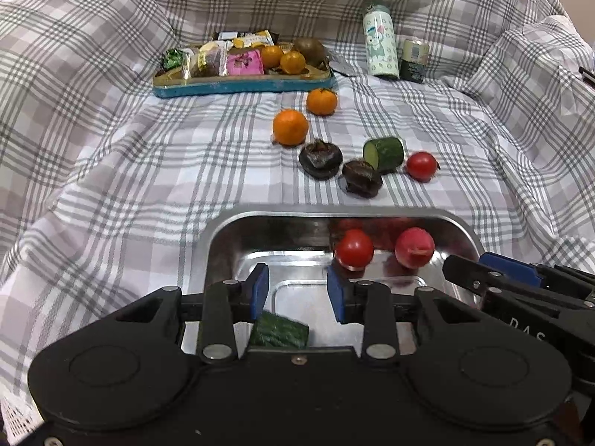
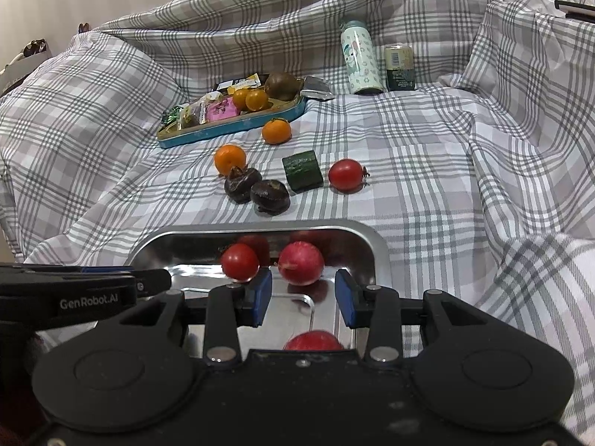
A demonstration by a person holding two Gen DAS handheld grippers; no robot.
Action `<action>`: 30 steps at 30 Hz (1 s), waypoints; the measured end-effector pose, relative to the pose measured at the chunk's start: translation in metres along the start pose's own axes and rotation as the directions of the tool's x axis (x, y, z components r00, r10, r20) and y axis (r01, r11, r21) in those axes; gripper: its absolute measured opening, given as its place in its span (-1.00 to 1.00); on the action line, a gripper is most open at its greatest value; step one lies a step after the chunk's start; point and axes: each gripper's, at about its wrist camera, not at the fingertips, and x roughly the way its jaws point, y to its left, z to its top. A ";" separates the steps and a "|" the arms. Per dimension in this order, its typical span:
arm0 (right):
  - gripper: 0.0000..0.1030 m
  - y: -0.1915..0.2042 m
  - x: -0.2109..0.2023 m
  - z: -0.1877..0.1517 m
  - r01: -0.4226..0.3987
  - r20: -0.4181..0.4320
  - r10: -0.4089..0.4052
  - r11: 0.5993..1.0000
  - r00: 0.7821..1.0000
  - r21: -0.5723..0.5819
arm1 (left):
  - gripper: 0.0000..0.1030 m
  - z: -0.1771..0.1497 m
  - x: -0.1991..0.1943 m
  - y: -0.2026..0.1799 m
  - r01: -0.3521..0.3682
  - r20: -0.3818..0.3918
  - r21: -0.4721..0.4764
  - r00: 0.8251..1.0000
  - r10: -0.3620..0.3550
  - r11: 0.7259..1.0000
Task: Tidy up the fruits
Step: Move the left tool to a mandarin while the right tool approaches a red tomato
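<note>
A steel tray lies close in front. In it are a red tomato, a pinkish-red fruit, a cucumber piece and another red fruit under the right gripper. My left gripper is open and empty above the tray. My right gripper is open and empty above the tray's right part. On the cloth beyond lie two oranges, two dark fruits, a cucumber piece and a tomato.
A blue tray at the back holds snack packets, small oranges and a kiwi. A patterned bottle and a can stand at the back right. Plaid cloth rises in folds around.
</note>
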 end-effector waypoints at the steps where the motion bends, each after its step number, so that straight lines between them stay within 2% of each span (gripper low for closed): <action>1: -0.22 -0.001 0.001 0.003 0.002 0.005 -0.002 1.000 1.000 -0.002 | -0.16 0.002 0.000 0.001 -0.001 0.005 0.001 1.000 0.001 1.000; 17: -0.22 -0.010 0.031 0.055 0.048 0.096 -0.042 0.997 0.994 -0.054 | -0.16 0.050 0.019 0.004 -0.026 0.089 0.044 0.996 0.022 0.999; 25: -0.22 -0.018 0.061 0.075 0.086 0.094 -0.080 0.994 0.992 -0.064 | -0.16 0.076 0.043 0.008 -0.033 0.098 0.047 0.995 0.028 0.998; 30: -0.22 -0.025 0.075 0.080 0.090 0.072 -0.087 0.995 0.994 -0.039 | -0.16 0.082 0.055 0.014 -0.017 0.074 0.026 0.997 0.015 1.000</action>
